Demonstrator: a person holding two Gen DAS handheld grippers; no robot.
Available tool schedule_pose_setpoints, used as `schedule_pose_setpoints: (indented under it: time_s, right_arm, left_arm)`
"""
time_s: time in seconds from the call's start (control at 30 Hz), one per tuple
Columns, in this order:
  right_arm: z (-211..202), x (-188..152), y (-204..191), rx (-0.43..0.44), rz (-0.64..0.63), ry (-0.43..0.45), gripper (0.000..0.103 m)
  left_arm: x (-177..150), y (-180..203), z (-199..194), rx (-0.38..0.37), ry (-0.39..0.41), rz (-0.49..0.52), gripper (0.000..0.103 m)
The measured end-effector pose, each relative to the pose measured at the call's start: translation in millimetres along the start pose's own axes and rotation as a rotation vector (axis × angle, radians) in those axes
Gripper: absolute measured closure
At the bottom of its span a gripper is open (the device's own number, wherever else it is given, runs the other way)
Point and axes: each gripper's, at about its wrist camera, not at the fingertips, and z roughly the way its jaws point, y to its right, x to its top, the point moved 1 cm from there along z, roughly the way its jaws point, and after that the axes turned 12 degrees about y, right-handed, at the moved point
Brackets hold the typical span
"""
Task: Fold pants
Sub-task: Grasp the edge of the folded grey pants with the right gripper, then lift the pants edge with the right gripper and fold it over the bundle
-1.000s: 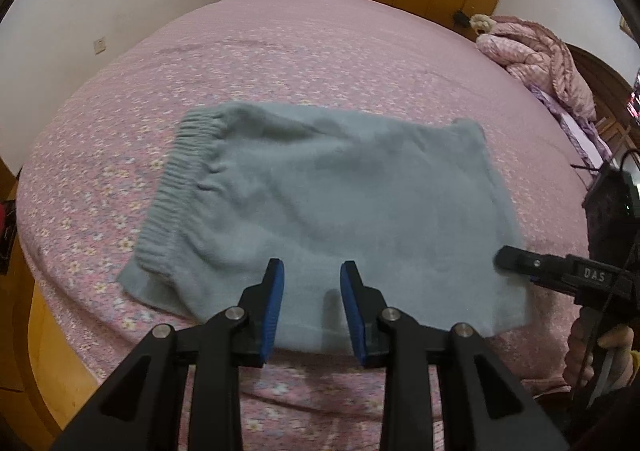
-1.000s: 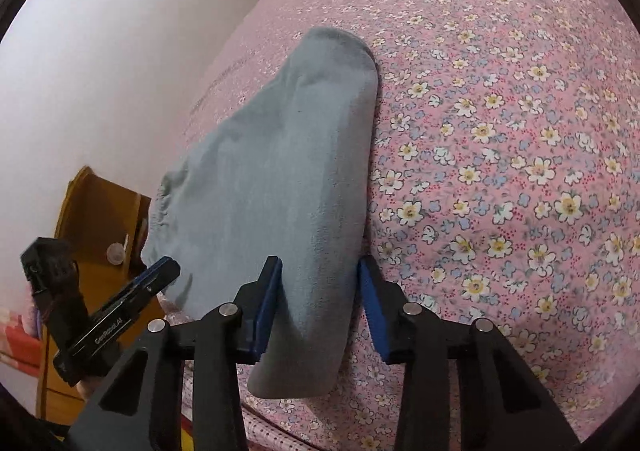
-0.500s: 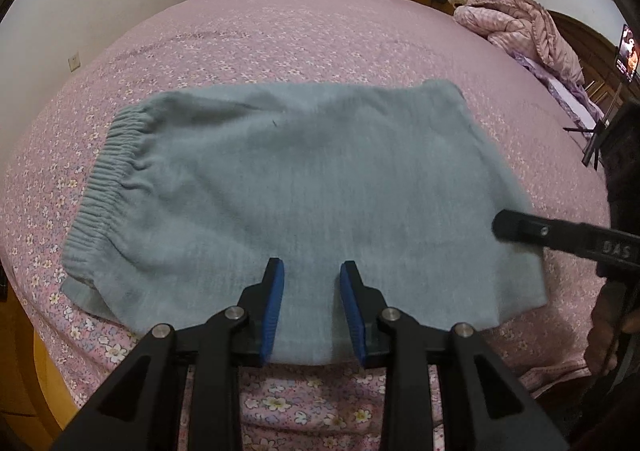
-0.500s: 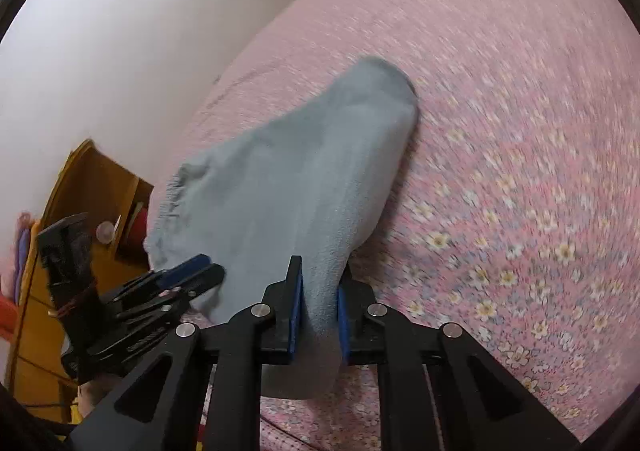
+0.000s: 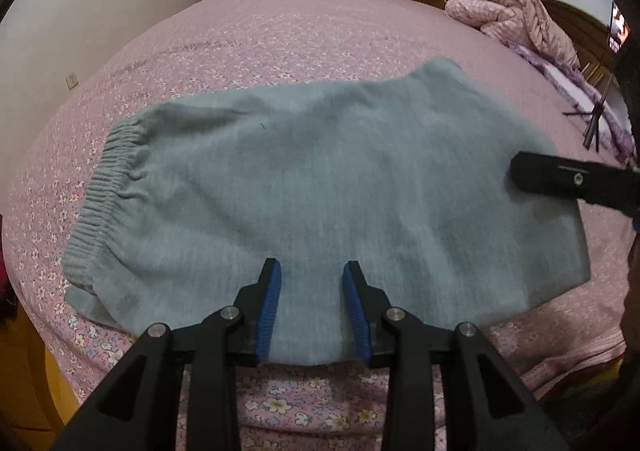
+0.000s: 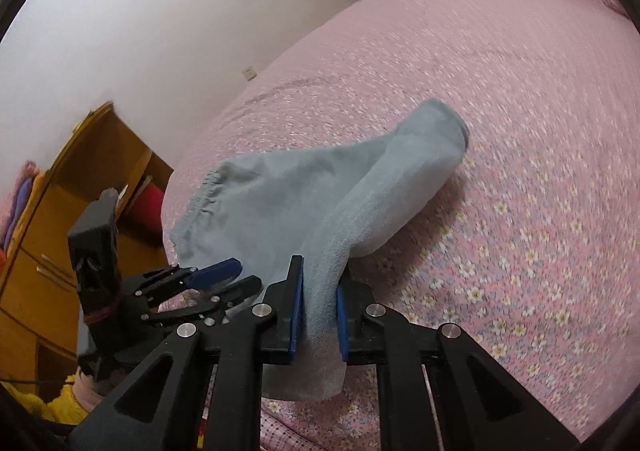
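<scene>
Grey pants [image 5: 320, 187] lie folded across the bed [image 5: 304, 35] near its front edge, elastic waistband [image 5: 104, 187] at the left. The left tool [image 5: 310, 307] hangs over their near hem, jaws opening, pads apart. The right tool [image 5: 560, 181] reaches the pants' right end. A pink quilt [image 5: 512, 17] sits at the far right corner.

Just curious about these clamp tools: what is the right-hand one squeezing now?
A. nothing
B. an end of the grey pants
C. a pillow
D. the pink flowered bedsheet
B: in the right wrist view, the right gripper's blue fingers pinch the grey pants, lifting that end off the bed.
</scene>
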Motion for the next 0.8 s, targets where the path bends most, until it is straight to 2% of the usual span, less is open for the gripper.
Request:
schedule_pose_setpoints:
  time_s: [0.1, 0.3, 0.43, 0.57, 0.8]
  right_arm:
    - [3, 8, -16, 0.019, -0.059, 0.005, 0.088]
    - [22, 27, -53, 0.084, -0.143, -0.018, 0.088]
    - [37, 37, -77, 0.134, -0.187, -0.034, 0.089]
    - [57, 45, -103, 0.189, -0.215, -0.066, 0.089]
    - [118, 51, -145, 0.258, -0.23, -0.163, 0.089]
  left_arm:
    - [6, -15, -13, 0.008, 0.025, -0.054, 0.069]
    - [18, -63, -43, 0.092, 0.096, -0.13, 0.069]
    - [17, -99, -53, 0.111, 0.113, -0.235, 0.069]
    - [11, -111, -59, 0.14, 0.116, -0.247, 0.069]
    - [11, -134, -64, 0.16, 0.126, -0.263, 0.069]
